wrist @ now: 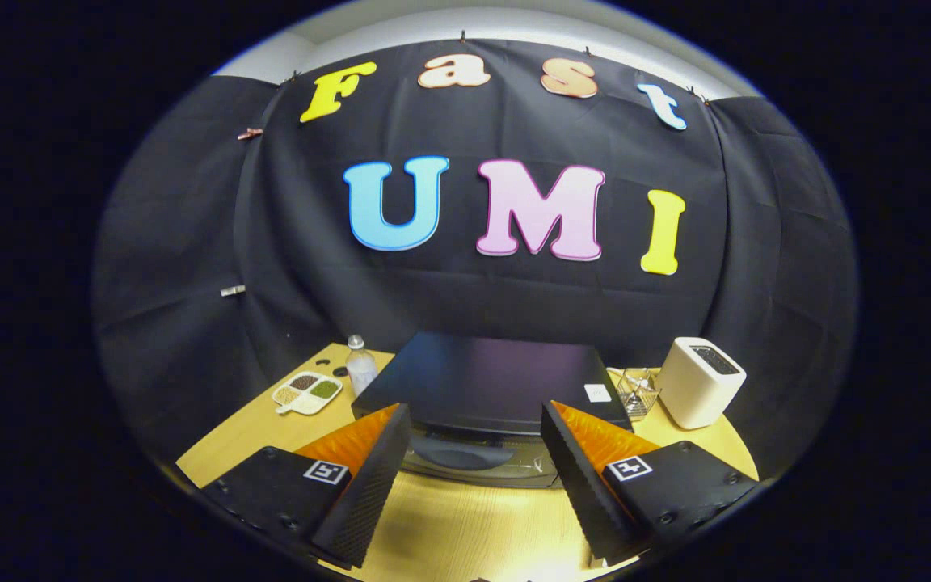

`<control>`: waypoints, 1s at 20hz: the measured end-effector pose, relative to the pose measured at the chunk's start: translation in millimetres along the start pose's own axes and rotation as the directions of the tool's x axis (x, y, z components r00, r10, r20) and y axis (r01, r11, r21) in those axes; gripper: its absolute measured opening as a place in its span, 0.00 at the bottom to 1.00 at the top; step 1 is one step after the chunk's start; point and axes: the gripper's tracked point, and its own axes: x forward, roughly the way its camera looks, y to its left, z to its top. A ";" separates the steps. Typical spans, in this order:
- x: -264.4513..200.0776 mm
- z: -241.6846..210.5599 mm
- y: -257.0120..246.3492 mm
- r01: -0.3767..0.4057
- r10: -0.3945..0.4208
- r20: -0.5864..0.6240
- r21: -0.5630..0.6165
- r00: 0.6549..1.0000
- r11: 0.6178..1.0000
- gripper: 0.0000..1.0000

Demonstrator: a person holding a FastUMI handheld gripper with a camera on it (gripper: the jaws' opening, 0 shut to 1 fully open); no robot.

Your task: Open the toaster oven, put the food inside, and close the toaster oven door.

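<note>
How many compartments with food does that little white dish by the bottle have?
4: the white dish left of the toaster oven holds a two-by-two grid, each filled. The open gripper hovers before the oven.

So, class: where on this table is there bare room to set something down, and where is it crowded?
Bare wood lies between the open gripper fingers, in front of the toaster oven, and left of the oven below the divided dish. It is crowded right of the oven, where a wire rack sits beside the white toaster.
</note>
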 end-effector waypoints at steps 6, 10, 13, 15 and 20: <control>-37.1 56.2 -45.3 0.084 -0.088 0.090 0.048 0.992 0.995 0.98; -56.6 75.1 -67.7 0.123 -0.130 0.120 0.066 0.984 0.990 0.99; -60.7 79.4 -84.9 0.158 -0.170 0.134 0.090 0.976 0.983 0.99; -60.7 76.4 -89.8 0.168 -0.180 0.121 0.104 0.976 0.980 0.99; -56.6 65.3 -98.7 0.181 -0.192 0.096 0.115 0.977 0.977 0.98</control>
